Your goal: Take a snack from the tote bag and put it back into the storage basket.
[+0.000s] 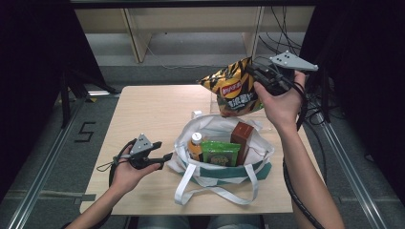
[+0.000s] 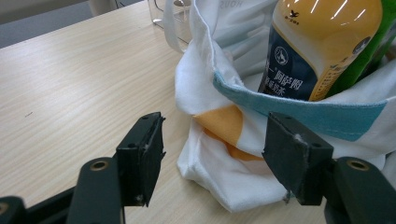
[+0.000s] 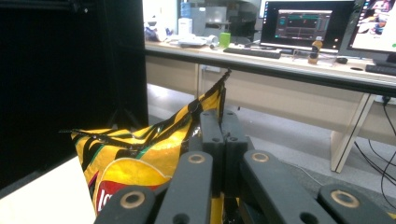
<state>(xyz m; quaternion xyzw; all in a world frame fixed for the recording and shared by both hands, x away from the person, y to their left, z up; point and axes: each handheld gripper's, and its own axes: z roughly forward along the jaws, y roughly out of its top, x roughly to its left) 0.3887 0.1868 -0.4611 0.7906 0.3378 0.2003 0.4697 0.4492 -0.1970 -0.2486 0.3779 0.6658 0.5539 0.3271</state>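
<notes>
Item, chip bag [image 1: 232, 88]: yellow-and-black, pinched at its top edge by the fully closed right gripper [image 1: 261, 76] and hanging in the air above the far rim of the tote bag [image 1: 191, 169], not yet lowered inside. Already in the tote: a tea bottle [image 1: 195, 145], a green packet [image 1: 219, 152] and a brown carton [image 1: 242, 138]. Left gripper [image 1: 165, 157]: jaws apart, empty, poised at the tote's near-left rim without clasping it; remaining, by my reckoning, the chips go in.
</notes>
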